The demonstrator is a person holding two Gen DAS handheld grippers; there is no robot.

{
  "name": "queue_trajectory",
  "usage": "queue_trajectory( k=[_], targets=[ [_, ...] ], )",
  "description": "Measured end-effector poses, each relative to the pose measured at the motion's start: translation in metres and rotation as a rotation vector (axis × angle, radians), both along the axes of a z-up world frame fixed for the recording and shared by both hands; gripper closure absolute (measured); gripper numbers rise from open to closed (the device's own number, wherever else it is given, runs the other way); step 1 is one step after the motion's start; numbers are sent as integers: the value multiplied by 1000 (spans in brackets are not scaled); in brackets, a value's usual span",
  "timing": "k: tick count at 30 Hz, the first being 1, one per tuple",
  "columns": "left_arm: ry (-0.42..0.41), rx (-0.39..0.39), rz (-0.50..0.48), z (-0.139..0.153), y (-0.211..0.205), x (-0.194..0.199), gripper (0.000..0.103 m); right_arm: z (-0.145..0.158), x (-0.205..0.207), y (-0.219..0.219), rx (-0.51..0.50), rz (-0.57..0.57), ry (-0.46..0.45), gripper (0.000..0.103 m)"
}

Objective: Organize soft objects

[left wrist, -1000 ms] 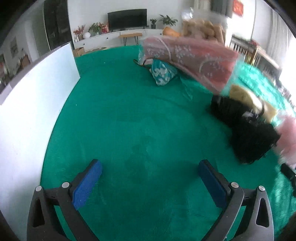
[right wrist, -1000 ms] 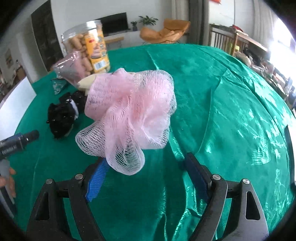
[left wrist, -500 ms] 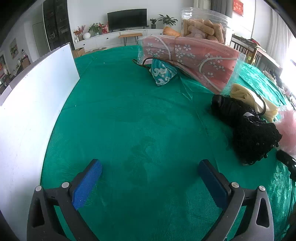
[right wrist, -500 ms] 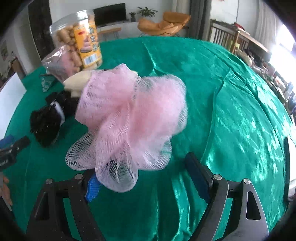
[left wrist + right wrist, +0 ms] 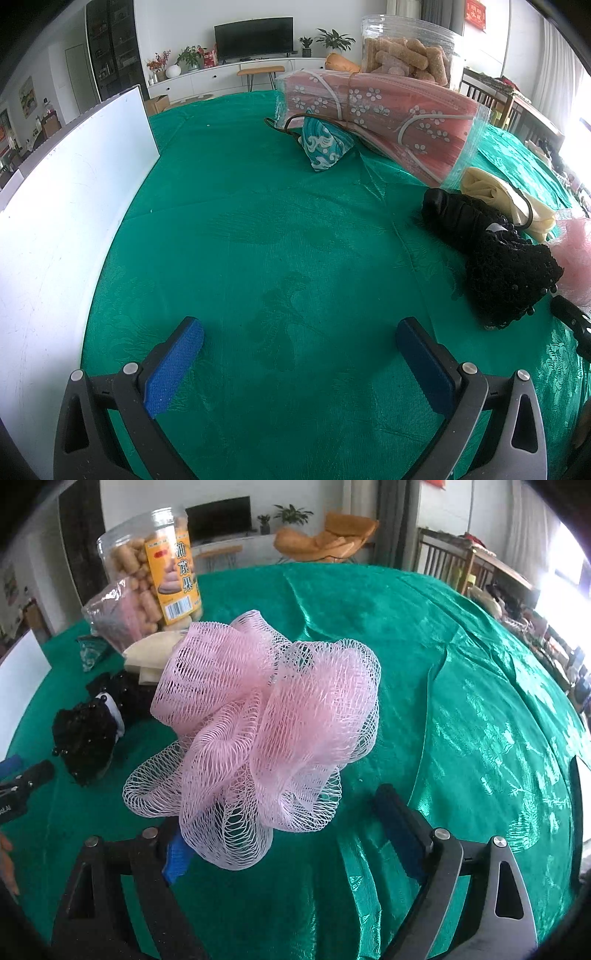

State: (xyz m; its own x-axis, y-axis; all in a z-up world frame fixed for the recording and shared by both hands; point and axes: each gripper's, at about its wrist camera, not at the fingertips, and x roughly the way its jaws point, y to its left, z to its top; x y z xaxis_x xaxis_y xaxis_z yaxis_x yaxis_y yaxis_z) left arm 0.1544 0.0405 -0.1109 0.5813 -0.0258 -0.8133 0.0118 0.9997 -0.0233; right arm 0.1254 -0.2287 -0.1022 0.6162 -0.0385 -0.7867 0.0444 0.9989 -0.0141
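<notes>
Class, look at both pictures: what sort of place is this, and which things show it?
Most likely a home living room: a flat television on a low white cabinet, potted plants, and an orange lounge chair.

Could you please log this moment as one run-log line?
right gripper: open, pink mesh pouf between its fingers | left gripper: open, nothing between its fingers

a home living room: a television [image 5: 254, 38] on a long white sideboard [image 5: 221, 75], potted plants [image 5: 334, 38], an orange lounge chair [image 5: 327, 535], curtains [image 5: 388, 517].

pink mesh pouf [image 5: 266, 716] | green cloth [image 5: 280, 229] | black knit [image 5: 506, 273]
</notes>
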Motion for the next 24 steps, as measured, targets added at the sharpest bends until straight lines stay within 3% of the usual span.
queue_trajectory(
  k=[17,21,24],
  targets=[
    [22,-3,1,1,1,6,0,0,0,0,0,0,0,12],
    [21,-99,3,12,8,48,0,0,0,0,-1,0,0,12],
    [6,-116,10,17,11,90,2,0,0,0,-1,-1,0,12]
  ],
)
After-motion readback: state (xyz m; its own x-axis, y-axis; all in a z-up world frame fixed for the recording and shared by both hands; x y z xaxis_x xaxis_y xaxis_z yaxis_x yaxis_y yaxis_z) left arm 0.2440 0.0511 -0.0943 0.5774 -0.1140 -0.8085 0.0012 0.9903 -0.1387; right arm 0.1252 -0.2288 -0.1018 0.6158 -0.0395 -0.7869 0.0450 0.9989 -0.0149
